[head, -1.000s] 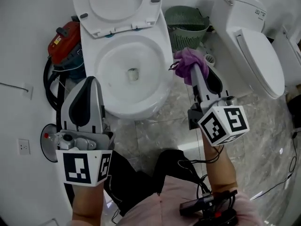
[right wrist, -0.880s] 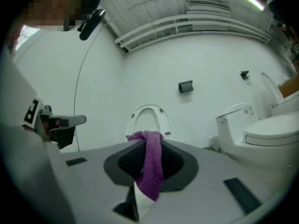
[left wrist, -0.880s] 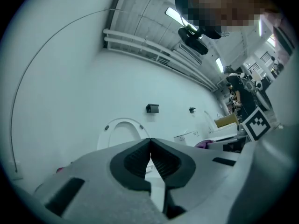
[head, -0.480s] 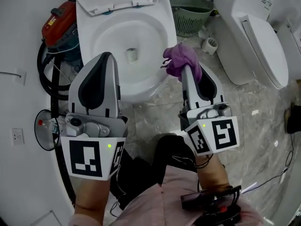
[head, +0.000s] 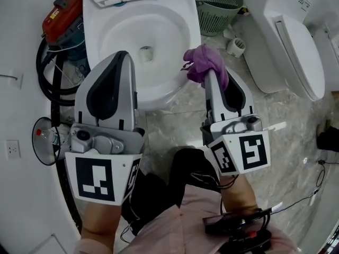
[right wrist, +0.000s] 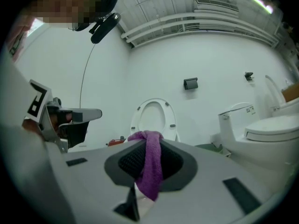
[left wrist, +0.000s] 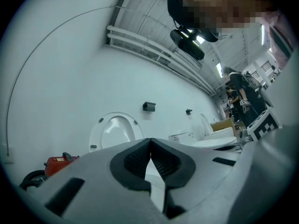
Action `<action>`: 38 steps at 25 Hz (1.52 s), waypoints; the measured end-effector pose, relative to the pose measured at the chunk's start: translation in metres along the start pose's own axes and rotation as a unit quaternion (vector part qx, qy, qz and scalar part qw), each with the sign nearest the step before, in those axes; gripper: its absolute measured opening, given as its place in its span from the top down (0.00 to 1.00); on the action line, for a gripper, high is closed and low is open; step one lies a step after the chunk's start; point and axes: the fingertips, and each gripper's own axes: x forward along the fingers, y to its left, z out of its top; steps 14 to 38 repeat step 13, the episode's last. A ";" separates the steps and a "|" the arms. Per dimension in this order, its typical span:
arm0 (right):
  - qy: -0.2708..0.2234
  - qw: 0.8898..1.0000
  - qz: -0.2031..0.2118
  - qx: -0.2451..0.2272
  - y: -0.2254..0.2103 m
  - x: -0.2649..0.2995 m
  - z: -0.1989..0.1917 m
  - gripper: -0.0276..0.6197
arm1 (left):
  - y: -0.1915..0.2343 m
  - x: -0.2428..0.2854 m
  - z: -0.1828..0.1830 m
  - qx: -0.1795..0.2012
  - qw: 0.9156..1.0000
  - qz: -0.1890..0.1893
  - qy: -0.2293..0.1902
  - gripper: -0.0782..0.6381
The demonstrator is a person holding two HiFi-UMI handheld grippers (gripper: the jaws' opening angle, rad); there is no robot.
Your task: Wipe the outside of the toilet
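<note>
Right tongs (head: 207,74): clamped on purple cloth (head: 203,62), just beside the toilet (head: 183,15) bowl's front rim. Left tongs (head: 123,56): closed, empty. Wiping apparently unstarted; entire outside left.

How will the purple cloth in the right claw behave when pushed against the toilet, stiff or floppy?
Probably floppy: the purple cloth hangs in soft folds from the right claw. Likely light, since that pinch alone carries it. It may bunch rather than slide flat on the toilet.
</note>
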 end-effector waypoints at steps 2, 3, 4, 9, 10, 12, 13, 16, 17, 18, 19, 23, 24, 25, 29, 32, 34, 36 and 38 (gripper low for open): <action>0.002 1.000 0.000 -0.001 0.001 0.001 -0.003 0.86 | 0.000 0.000 -0.002 0.000 1.000 -0.001 0.000 0.88; 0.002 1.000 0.001 -0.002 0.002 0.001 -0.005 0.86 | 0.000 0.000 -0.003 -0.001 1.000 -0.002 0.000 0.88; 0.004 1.000 0.001 -0.002 0.002 0.001 -0.006 0.86 | 0.001 0.000 -0.005 -0.002 1.000 -0.001 0.001 0.88; 0.007 1.000 0.000 -0.007 0.005 0.000 -0.010 0.86 | 0.002 -0.002 -0.007 -0.004 1.000 -0.001 0.001 0.88; 0.007 1.000 0.000 -0.008 0.005 0.001 -0.010 0.86 | 0.001 -0.001 -0.007 -0.003 1.000 -0.002 0.001 0.88; 0.006 1.000 0.000 -0.009 0.005 0.002 -0.011 0.86 | 0.001 0.000 -0.007 -0.002 1.000 -0.004 -0.001 0.88; 0.006 1.000 -0.001 -0.010 0.005 0.003 -0.011 0.86 | 0.001 0.000 -0.007 -0.002 1.000 -0.005 -0.002 0.88; 0.006 1.000 -0.001 -0.010 0.005 0.003 -0.011 0.86 | 0.001 0.000 -0.007 -0.002 1.000 -0.005 -0.002 0.88; 0.006 1.000 -0.001 -0.010 0.005 0.003 -0.011 0.86 | 0.001 0.000 -0.007 -0.002 1.000 -0.005 -0.002 0.88; 0.006 1.000 -0.001 -0.010 0.005 0.003 -0.011 0.86 | 0.001 0.000 -0.007 -0.002 1.000 -0.005 -0.002 0.88; 0.006 1.000 -0.001 -0.010 0.005 0.003 -0.011 0.86 | 0.001 0.000 -0.007 -0.002 1.000 -0.005 -0.002 0.88; 0.006 1.000 -0.001 -0.010 0.005 0.003 -0.011 0.86 | 0.001 0.000 -0.007 -0.002 1.000 -0.005 -0.002 0.88; 0.006 1.000 -0.001 -0.010 0.005 0.003 -0.011 0.86 | 0.001 0.000 -0.007 -0.002 1.000 -0.005 -0.002 0.88; 0.006 1.000 -0.001 -0.010 0.005 0.003 -0.011 0.86 | 0.001 0.000 -0.007 -0.002 1.000 -0.005 -0.002 0.88; 0.006 1.000 -0.001 -0.010 0.005 0.003 -0.011 0.86 | 0.001 0.000 -0.007 -0.002 1.000 -0.005 -0.002 0.88; 0.006 1.000 -0.001 -0.010 0.005 0.003 -0.011 0.86 | 0.001 0.000 -0.007 -0.002 1.000 -0.005 -0.002 0.88; 0.006 1.000 -0.001 -0.010 0.005 0.003 -0.011 0.86 | 0.001 0.000 -0.007 -0.002 1.000 -0.005 -0.002 0.88; 0.006 1.000 -0.001 -0.010 0.005 0.003 -0.011 0.86 | 0.001 0.000 -0.007 -0.002 1.000 -0.005 -0.002 0.88; 0.006 1.000 -0.001 -0.010 0.005 0.003 -0.011 0.86 | 0.001 0.000 -0.007 -0.002 1.000 -0.005 -0.002 0.88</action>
